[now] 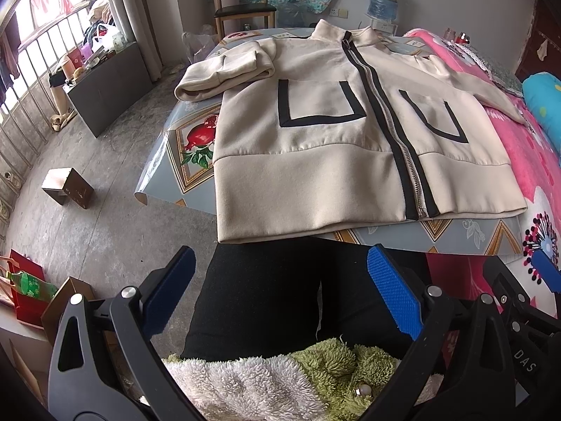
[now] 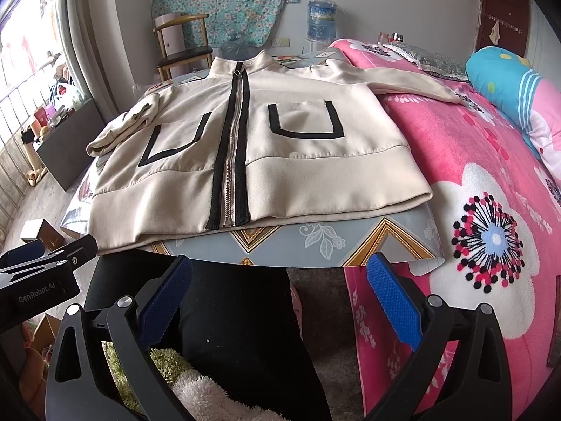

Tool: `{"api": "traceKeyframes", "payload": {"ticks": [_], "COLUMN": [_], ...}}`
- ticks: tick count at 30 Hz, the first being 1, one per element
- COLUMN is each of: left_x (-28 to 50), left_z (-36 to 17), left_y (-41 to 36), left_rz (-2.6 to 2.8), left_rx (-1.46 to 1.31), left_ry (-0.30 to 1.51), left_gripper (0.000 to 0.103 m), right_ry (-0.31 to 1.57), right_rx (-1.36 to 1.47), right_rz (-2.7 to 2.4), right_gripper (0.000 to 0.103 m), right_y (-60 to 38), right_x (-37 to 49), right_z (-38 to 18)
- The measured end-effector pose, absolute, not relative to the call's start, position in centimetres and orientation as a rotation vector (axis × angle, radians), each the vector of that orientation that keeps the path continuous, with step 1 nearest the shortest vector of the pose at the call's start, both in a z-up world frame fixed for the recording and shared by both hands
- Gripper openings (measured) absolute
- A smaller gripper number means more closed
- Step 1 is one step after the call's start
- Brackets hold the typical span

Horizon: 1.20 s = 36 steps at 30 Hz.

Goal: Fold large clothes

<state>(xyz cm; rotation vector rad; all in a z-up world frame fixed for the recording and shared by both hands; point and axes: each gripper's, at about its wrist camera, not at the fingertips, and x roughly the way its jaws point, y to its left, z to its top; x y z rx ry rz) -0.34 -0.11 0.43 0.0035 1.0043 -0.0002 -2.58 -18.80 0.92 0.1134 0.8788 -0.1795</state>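
Covering most of the right side, bed (image 2: 473, 161) carries a plush pink blanket with flower print; soft, deep pile, so likely a poor folding surface. That's probably why the jacket sits on the table instead.

Table (image 1: 196, 175) butts against the bed; glossy printed cloth under clear plastic, smooth and flat, near edge curling at the corner. Good low-friction base for sliding fabric.

Jacket (image 1: 315, 133) lies front-up on the table, zipped, collar far, hem at the near edge and slightly overhanging. Cream, thick, soft-looking knit with broad plain hem band. Spread flat, so fold lines are easy to read.

- Right sleeve (image 2: 413, 82) runs out straight onto the blanket.
- Left sleeve (image 1: 224, 73) is doubled back beside the chest in a fat roll, cuff toward the body. Looks like it needs laying across before any body fold.
- Zip (image 1: 385, 115): metal teeth between two black tapes.
- Two pockets outlined in black U-shaped trim.

Left gripper (image 1: 280, 291) and right gripper (image 2: 280, 294) both hang short of the table edge over the person's dark trousers, fingers spread wide, nothing held. Blue pads (image 1: 392, 291) are ribbed rubber, good for pinching cloth.

Judgement: fold not started.
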Motion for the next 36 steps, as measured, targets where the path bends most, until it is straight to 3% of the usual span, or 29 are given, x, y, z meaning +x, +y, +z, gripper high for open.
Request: {"api": "traceKeyframes", "payload": {"ticks": [36], "left_x": [-0.47], "left_z": [0.58], "left_y": [0.09], "left_rz": [-0.002], "left_rx": [0.0], "left_ry": [1.002], "left_gripper": [0.095], "right_ry": [0.871], "right_rx": [0.098], "right_rz": [-0.183], "right_gripper": [0.097], "right_y": [-18.58], "right_x": [-2.66], "right_z": [1.29]}}
